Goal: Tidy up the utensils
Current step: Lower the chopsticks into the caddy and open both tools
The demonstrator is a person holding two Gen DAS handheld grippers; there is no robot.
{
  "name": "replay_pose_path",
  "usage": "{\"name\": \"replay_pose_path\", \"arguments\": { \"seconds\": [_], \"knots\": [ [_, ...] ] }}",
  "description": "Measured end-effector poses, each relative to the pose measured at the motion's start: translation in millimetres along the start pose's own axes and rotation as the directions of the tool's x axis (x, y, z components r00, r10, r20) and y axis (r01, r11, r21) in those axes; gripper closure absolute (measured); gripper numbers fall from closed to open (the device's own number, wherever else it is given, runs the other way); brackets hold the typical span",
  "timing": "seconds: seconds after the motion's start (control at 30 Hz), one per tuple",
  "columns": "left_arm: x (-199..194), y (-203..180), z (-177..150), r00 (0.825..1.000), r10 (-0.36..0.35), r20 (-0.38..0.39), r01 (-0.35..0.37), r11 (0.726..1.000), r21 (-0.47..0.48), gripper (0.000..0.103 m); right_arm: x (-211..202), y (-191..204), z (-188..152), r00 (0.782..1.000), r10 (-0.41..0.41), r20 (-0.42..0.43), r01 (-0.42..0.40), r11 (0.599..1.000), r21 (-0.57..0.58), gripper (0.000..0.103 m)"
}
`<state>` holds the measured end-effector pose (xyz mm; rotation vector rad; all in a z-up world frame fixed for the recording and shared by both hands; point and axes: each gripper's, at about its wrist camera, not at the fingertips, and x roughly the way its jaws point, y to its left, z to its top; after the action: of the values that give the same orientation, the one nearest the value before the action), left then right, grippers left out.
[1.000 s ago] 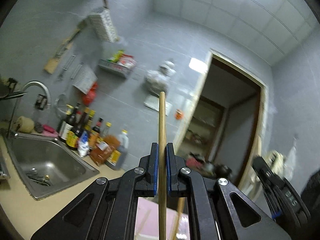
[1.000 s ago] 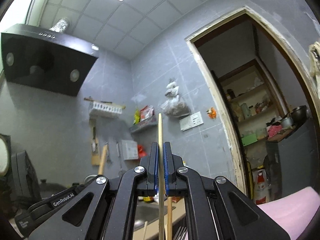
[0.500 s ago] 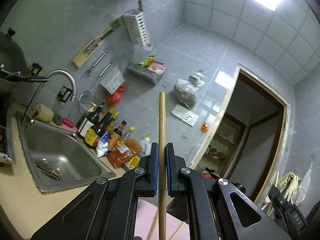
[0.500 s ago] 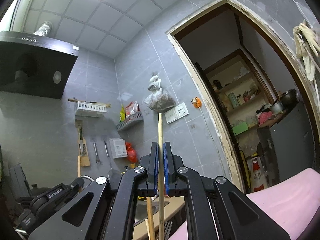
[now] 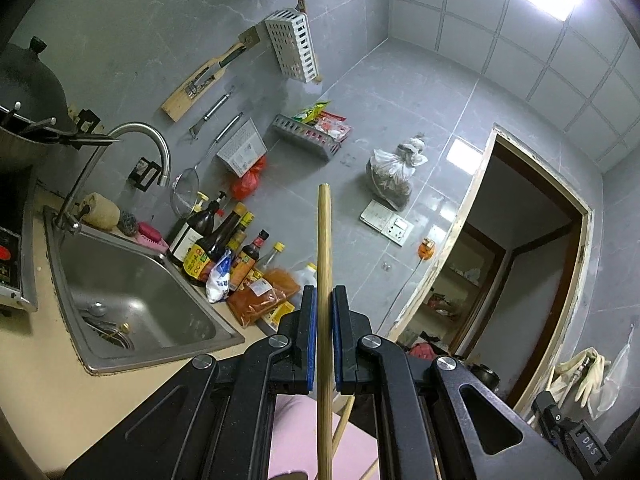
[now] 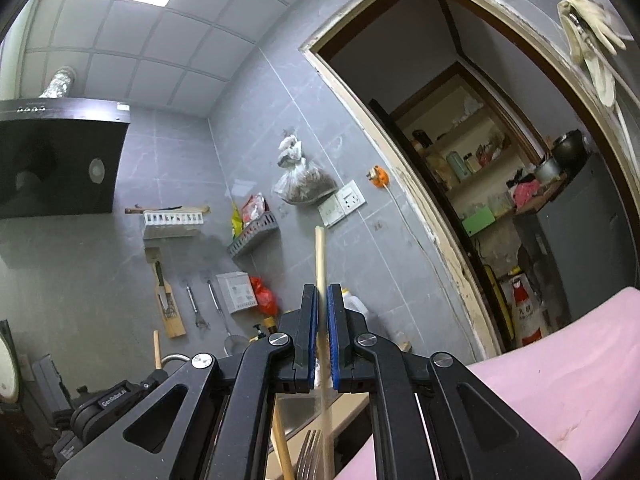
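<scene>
Tilting downward across the last second, the left gripper [image 5: 324, 336] now looks over the sink [image 5: 132, 292] and the bench [image 5: 52, 380] at 9 o'clock, where earlier it faced mostly wall and doorway. Its jaws stay clenched on a wooden chopstick [image 5: 324, 280] that runs straight up the middle of the view, tip toward 12 o'clock, lower end passing out of the picture at 6 o'clock. The right gripper [image 6: 322, 340] has swung the other way, so the doorway [image 6: 460, 200] fills its 2 o'clock side and the range hood [image 6: 60, 160] sits at 9 o'clock. Its jaws remain shut on a second chopstick [image 6: 320, 256], which looks blurred below the pads, suggesting motion.

A pink mat [image 6: 560, 380] lies at 4 o'clock in the right view and at 6 o'clock in the left. Fork tines [image 6: 310, 452] and another wooden stick [image 6: 282, 448] rise at 6 o'clock in the right view, apparently from a holder, though the holder itself is hidden behind the gripper. A third stick [image 5: 344, 420] shows under the left jaws.

Judging by the shift, both chopsticks are being carried upright toward that cluster of utensils, so the step in hand is transport, with placement not yet done. Lowering each stick straight down seems the likely need; a tilt could catch the fork.
</scene>
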<state>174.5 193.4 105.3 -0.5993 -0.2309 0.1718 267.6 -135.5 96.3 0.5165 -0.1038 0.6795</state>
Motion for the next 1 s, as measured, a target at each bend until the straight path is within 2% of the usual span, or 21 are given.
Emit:
{"name": "replay_pose_path", "arguments": {
  "seconds": [0.37, 0.6, 0.73, 0.9, 0.97, 1.0],
  "knots": [
    [1, -1, -12, 0.999, -0.015, -0.044, 0.017, 0.999, 0.047, 0.098, 3, 3, -8, 0.999, 0.002, -0.043, -0.002, 1.000, -0.005, 0.099],
    [0, -9, -29, 0.996, -0.018, -0.086, 0.030, 0.990, 0.136, 0.098, 0, 2, -12, 0.997, 0.013, -0.073, -0.014, 1.000, -0.012, 0.099],
    [-7, -15, -36, 0.997, -0.015, -0.079, 0.030, 0.981, 0.193, 0.098, 1, 4, -15, 0.996, 0.004, -0.090, -0.007, 0.999, -0.035, 0.099],
    [-9, -22, -42, 0.992, -0.018, -0.124, 0.047, 0.971, 0.232, 0.097, 1, 8, -17, 0.995, -0.015, -0.099, 0.008, 0.998, -0.064, 0.092],
    [-9, -25, -45, 0.990, -0.015, -0.139, 0.050, 0.966, 0.253, 0.097, 0, 9, -17, 0.995, -0.020, -0.098, 0.013, 0.997, -0.072, 0.078],
    [-9, -26, -46, 0.990, -0.016, -0.142, 0.053, 0.965, 0.258, 0.097, -1, 10, -17, 0.995, -0.019, -0.097, 0.012, 0.997, -0.074, 0.077]
  ]
}}
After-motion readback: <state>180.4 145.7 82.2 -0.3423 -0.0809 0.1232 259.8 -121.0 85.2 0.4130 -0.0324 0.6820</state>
